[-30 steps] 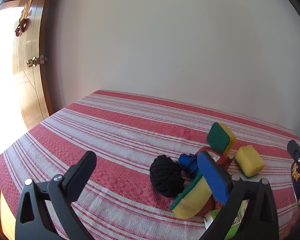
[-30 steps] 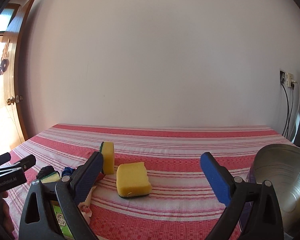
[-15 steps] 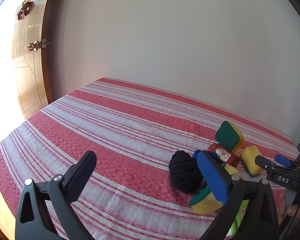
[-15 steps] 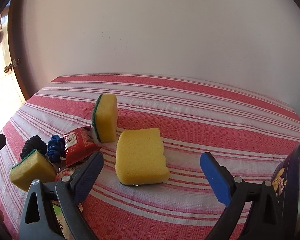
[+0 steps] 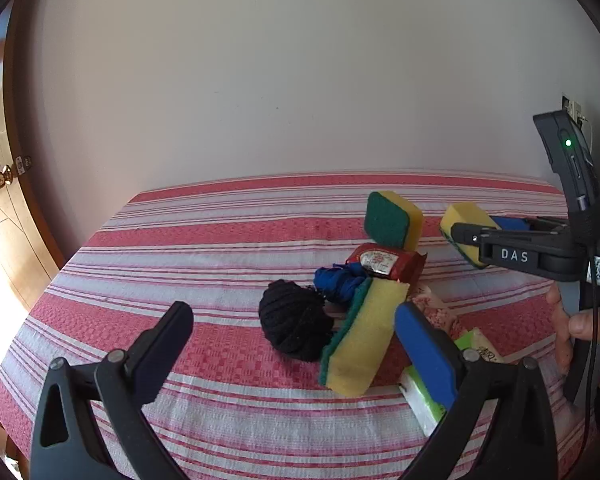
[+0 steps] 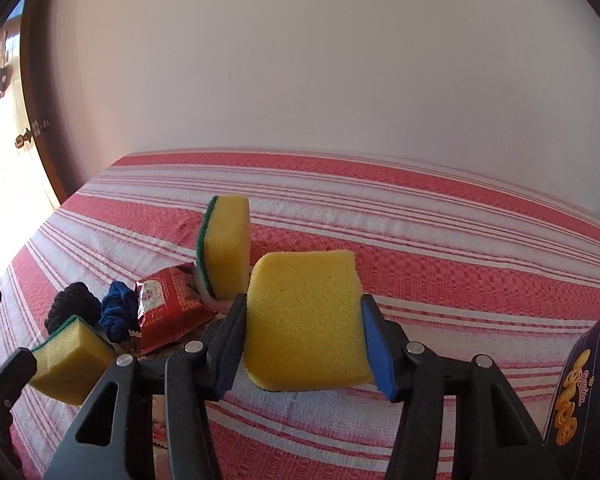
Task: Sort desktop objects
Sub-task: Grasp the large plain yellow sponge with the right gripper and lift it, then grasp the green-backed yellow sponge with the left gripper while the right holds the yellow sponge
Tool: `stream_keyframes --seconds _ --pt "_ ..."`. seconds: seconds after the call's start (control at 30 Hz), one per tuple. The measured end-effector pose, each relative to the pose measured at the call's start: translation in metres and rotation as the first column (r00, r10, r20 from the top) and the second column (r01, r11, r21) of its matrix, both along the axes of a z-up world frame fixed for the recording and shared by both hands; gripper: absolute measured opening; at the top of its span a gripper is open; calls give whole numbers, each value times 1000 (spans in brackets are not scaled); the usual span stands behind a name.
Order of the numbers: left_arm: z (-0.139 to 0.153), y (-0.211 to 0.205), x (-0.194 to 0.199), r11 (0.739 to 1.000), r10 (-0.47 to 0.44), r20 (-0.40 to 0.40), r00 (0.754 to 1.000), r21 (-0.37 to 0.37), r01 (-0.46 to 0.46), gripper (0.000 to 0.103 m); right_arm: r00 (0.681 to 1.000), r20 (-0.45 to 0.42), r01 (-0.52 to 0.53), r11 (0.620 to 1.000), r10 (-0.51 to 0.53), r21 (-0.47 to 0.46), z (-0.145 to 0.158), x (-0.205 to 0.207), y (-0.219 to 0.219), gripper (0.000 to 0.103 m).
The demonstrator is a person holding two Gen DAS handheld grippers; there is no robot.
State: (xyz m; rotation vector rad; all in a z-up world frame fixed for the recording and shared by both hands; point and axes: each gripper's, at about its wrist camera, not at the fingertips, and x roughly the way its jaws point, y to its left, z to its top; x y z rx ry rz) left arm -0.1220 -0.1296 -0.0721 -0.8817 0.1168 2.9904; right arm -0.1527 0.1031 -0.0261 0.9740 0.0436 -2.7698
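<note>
My right gripper (image 6: pixel 304 344) is shut on a flat yellow sponge (image 6: pixel 304 316), its pads pressing both sides; the sponge also shows in the left wrist view (image 5: pixel 462 220), held by the right gripper (image 5: pixel 484 232). Behind it a second sponge (image 6: pixel 224 244) stands on edge, green face left. A red snack packet (image 6: pixel 168 304), a blue yarn bundle (image 6: pixel 118 314), a black yarn ball (image 5: pixel 294 324) and a third sponge (image 5: pixel 362 340) lie in a pile. My left gripper (image 5: pixel 292 356) is open and empty, near the pile.
A red-and-white striped cloth (image 5: pixel 204 248) covers the table. A green-and-white packet (image 5: pixel 424 400) lies under my left gripper's blue finger. A dark snack container (image 6: pixel 580 388) stands at the right. A wooden door (image 5: pixel 0 184) is at the left.
My right gripper moved forward and closed on the flat yellow sponge. My left gripper swung right, toward the pile.
</note>
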Motion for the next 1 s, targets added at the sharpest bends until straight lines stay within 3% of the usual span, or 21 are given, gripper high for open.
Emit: stream_keyframes --seconds 0.13,0.2,0.3,0.4,0.5,0.63,0.7,0.77,0.87,1.0 --pt "-7 14 -10 999 -30 45 999 -40 32 100 997 -67 25 999 -28 -45 6 17 9 56" --pt "-13 22 -16 997 -58 93 994 -45 63 88 996 -78 28 997 -33 -65 7 20 14 57" --pt "-19 33 -30 993 -81 163 983 -67 93 81 996 -78 27 997 -33 -72 12 19 19 57" --pt "-16 33 -39 994 -93 143 985 -47 100 72 996 -81 20 998 -25 -66 11 16 16 57" --pt "-18 37 -45 992 -63 149 987 -102 78 71 996 -82 16 998 -22 -66 10 15 14 57" --pt "-19 50 -31 979 -102 151 983 -160 126 69 996 -84 11 998 -16 -66 12 17 15 57" --pt "-17 51 -21 975 -117 134 984 -175 140 56 996 -85 8 998 -14 -65 12 18 14 57" --pt "-10 43 -10 975 -180 94 979 -112 190 45 996 -86 8 998 -14 -67 11 16 15 57" --pt "-2 16 -10 979 -204 102 974 40 201 39 996 -84 15 997 -21 -71 12 15 17 57" --pt "2 1 -7 977 -207 104 973 76 200 37 996 -87 19 997 -25 -71 12 16 16 57"
